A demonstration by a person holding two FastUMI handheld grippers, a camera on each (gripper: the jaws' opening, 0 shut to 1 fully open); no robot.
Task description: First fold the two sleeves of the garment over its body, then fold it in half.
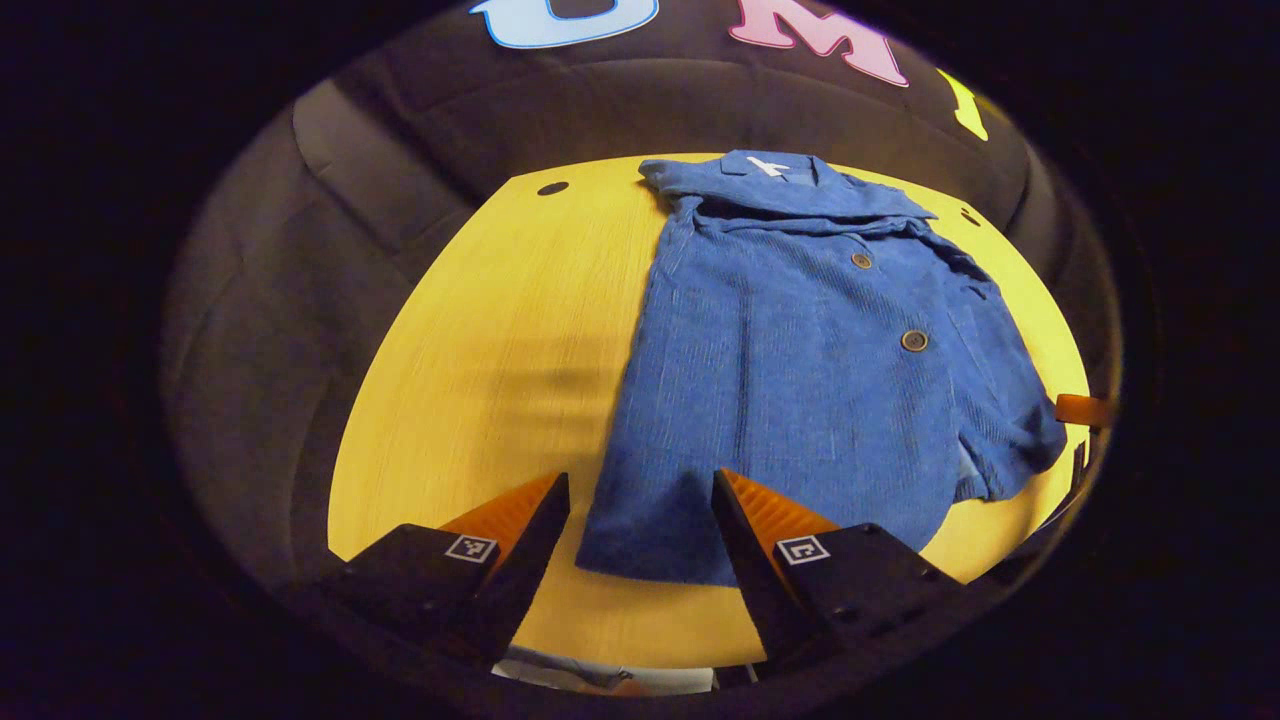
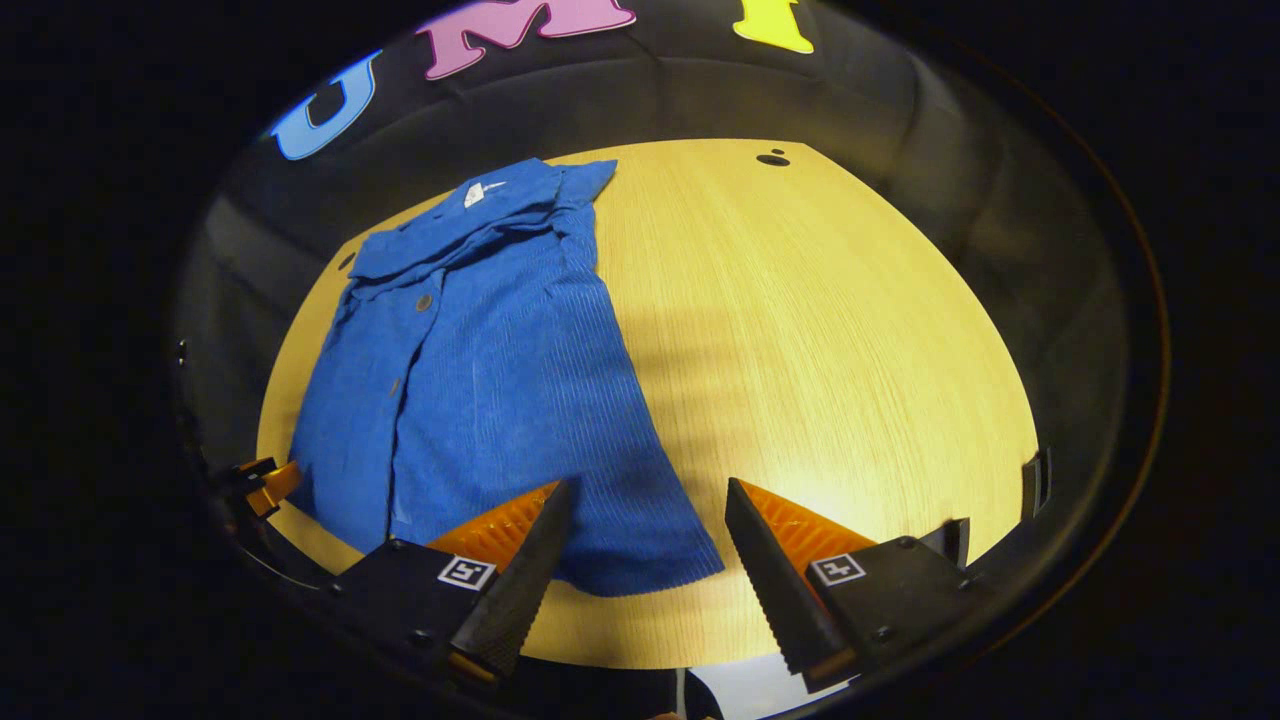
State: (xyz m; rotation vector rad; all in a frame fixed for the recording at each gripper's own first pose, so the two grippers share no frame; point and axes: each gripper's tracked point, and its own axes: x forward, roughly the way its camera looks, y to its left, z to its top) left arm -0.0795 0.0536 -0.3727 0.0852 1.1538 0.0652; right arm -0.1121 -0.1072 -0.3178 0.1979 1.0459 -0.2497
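A blue corduroy shirt [image 1: 800, 370] lies flat on the yellow wooden table [image 1: 480, 350], collar far, hem near, buttons facing up. Its left edge runs straight. A short sleeve [image 1: 1005, 440] lies along its right side, cuff toward the hem. My left gripper [image 1: 640, 482] hovers open over the hem's near left corner with nothing between its fingers. In the right gripper view the shirt [image 2: 500, 380] sits left of centre, its right edge straight. My right gripper [image 2: 648, 487] is open above the hem's near right corner. Each view catches a bit of the other gripper [image 1: 1085, 410] [image 2: 265, 483] beside the shirt.
Bare table [image 2: 820, 350] stretches to the right of the shirt in the right gripper view. Small dark holes [image 1: 552, 188] [image 2: 772, 158] mark the table's far corners. Black cloth walls surround the table on all sides.
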